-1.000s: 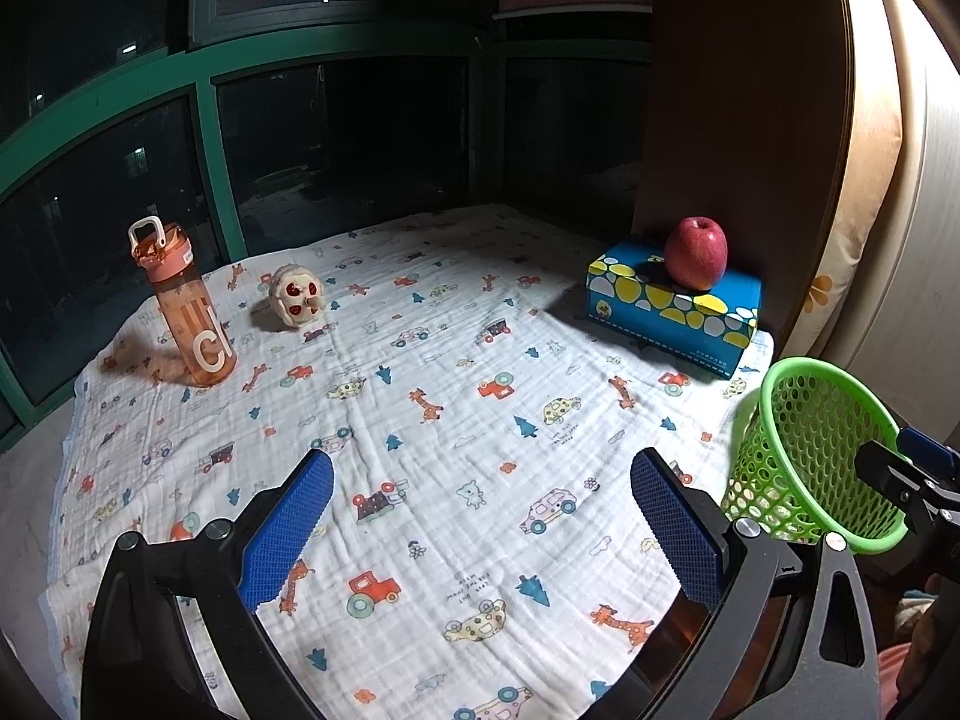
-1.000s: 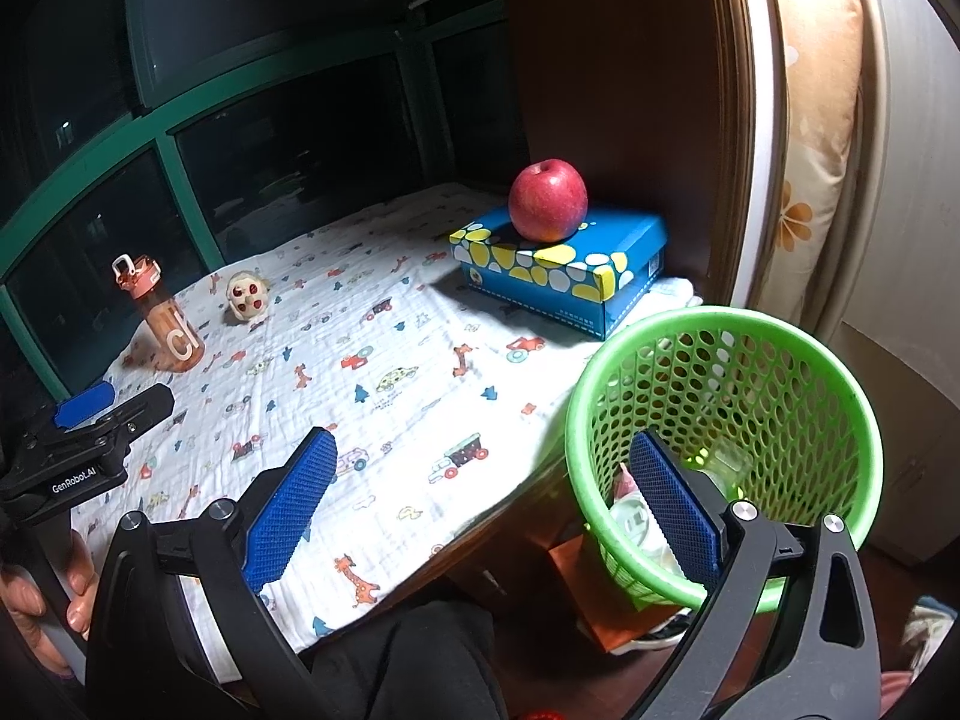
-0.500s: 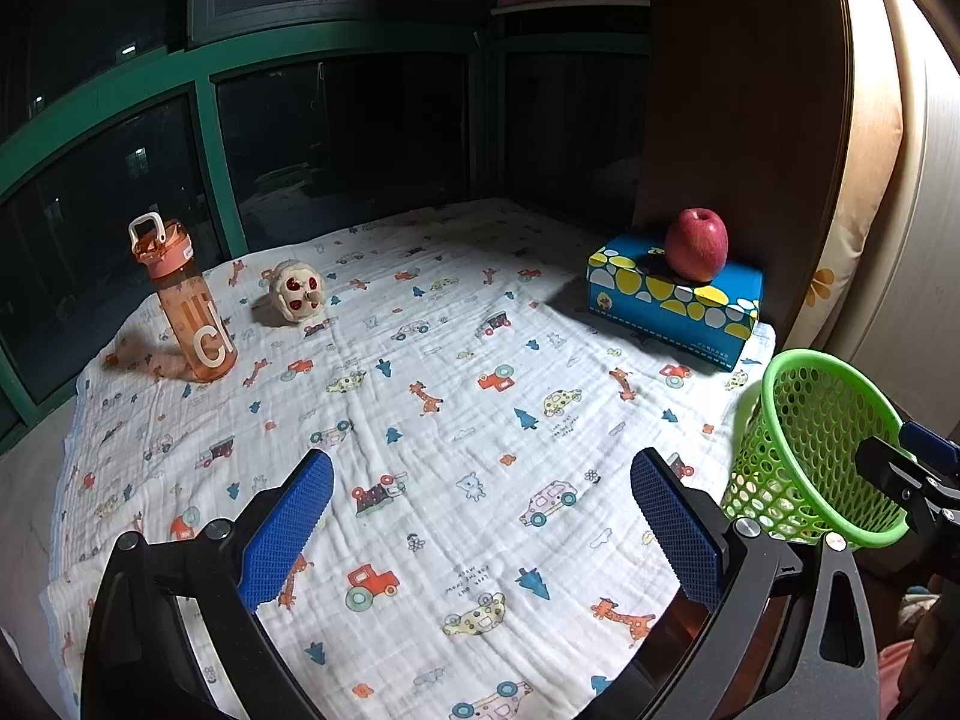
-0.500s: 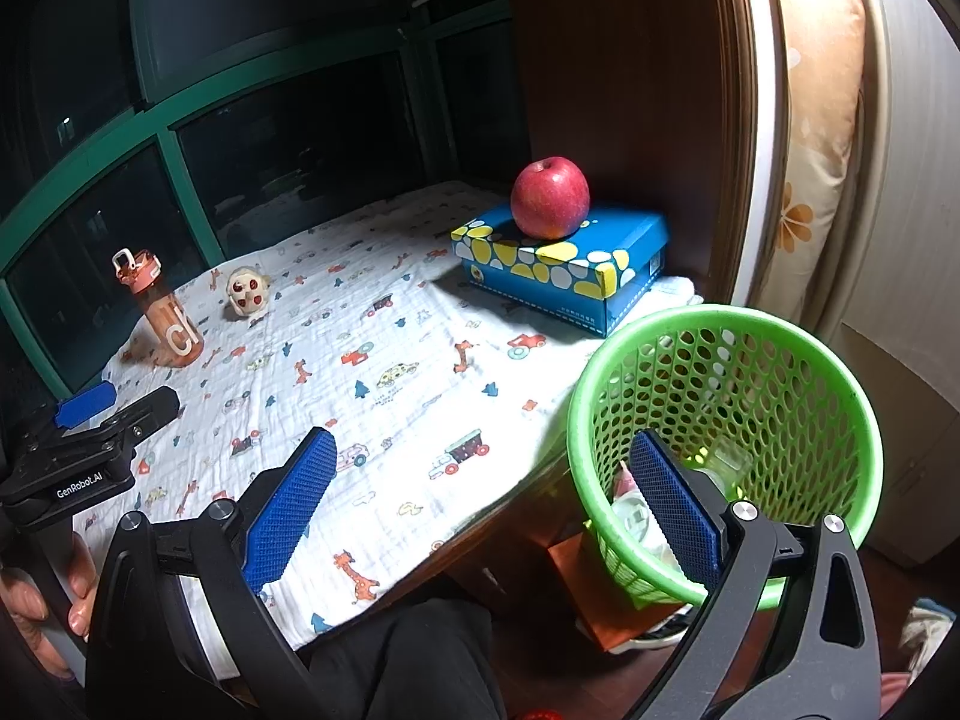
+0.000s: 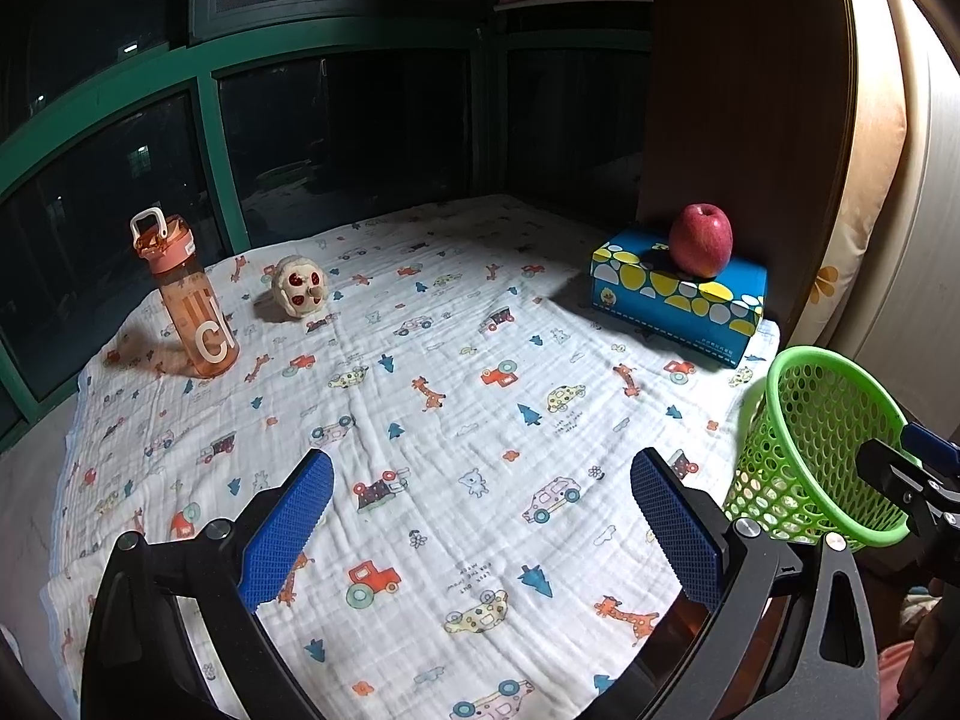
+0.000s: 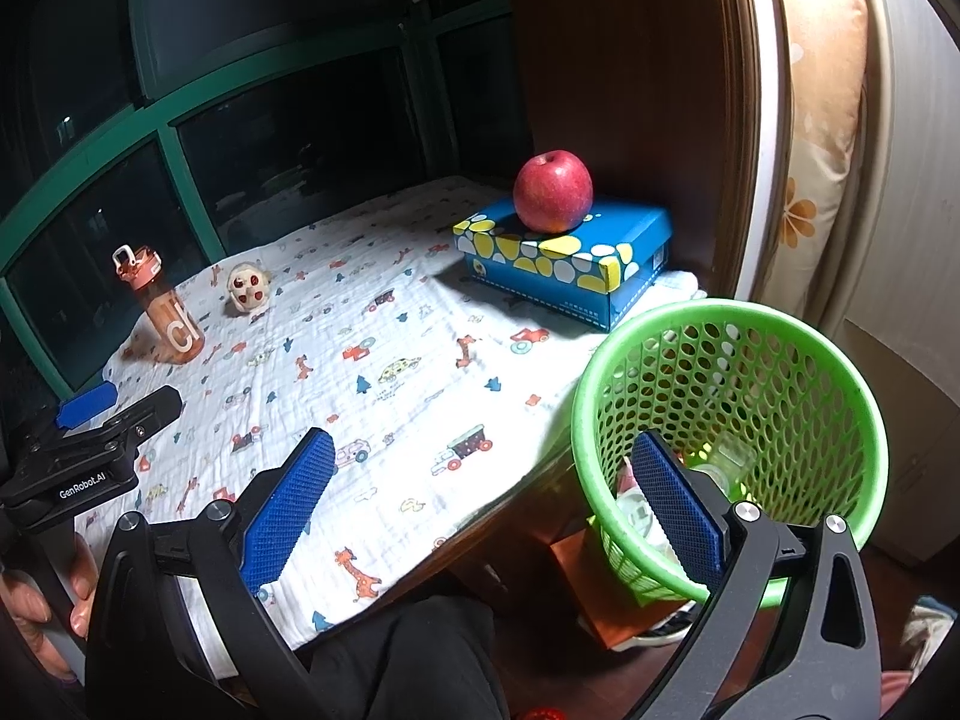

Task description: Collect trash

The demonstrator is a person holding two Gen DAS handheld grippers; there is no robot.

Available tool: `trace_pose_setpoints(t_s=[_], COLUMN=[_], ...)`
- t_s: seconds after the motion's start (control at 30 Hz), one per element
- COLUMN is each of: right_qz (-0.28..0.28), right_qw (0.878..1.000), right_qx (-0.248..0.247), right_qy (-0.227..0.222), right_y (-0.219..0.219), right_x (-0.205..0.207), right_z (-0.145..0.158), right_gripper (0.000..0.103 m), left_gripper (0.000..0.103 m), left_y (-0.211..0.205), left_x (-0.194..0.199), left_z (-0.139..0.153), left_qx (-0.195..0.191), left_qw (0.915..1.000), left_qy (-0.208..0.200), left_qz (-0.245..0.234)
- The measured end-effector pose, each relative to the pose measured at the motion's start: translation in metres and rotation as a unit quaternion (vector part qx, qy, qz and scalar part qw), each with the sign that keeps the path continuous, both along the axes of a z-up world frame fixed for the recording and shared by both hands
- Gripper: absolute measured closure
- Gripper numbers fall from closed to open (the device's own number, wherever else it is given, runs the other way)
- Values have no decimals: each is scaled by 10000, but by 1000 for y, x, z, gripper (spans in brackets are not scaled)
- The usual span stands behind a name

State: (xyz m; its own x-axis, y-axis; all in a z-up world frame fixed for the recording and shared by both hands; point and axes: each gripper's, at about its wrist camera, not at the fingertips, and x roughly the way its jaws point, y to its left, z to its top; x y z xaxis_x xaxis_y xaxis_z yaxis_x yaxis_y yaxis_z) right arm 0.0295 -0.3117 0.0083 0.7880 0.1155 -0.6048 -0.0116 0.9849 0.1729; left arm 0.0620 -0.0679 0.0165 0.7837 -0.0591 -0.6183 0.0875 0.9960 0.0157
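A green mesh basket (image 6: 729,324) stands off the table's right edge with pale crumpled trash (image 6: 726,456) inside; it also shows in the left wrist view (image 5: 822,450). My left gripper (image 5: 480,525) is open and empty above the near part of the patterned cloth (image 5: 420,408). My right gripper (image 6: 480,504) is open and empty, its right finger (image 6: 675,507) over the basket's near rim. A small cream skull-like object (image 5: 298,294) lies on the cloth at the back left.
An orange water bottle (image 5: 189,300) stands at the back left. A red apple (image 5: 701,240) sits on a blue tissue box (image 5: 678,294) at the back right, against a brown wall panel. Dark windows line the back.
Both views have drawn back slightly; the basket sits a little lower and nearer in the left wrist view. Both grippers stay open and empty.
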Motion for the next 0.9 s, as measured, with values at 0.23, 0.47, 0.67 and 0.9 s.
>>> trace_pose_setpoints(t_s=[0.23, 0.47, 0.67, 0.9], right_qz=[-1, 1, 10, 26], right_qw=[10000, 10000, 10000, 10000], right_qx=[1, 1, 2, -3], right_qy=[4, 21, 34, 64], right_y=[0, 0, 0, 1], right_x=[0, 0, 0, 2], right_z=[-1, -2, -3, -5], right_gripper=[5, 5, 5, 5], left_gripper=[7, 7, 7, 7], left_y=[0, 1, 0, 0], left_x=[0, 0, 0, 1], left_z=[-1, -2, -2, -3], left_qx=[7, 20, 16, 20], left_qw=[10000, 10000, 10000, 10000], left_qy=[-2, 11, -11, -5], left_qz=[-1, 3, -4, 12])
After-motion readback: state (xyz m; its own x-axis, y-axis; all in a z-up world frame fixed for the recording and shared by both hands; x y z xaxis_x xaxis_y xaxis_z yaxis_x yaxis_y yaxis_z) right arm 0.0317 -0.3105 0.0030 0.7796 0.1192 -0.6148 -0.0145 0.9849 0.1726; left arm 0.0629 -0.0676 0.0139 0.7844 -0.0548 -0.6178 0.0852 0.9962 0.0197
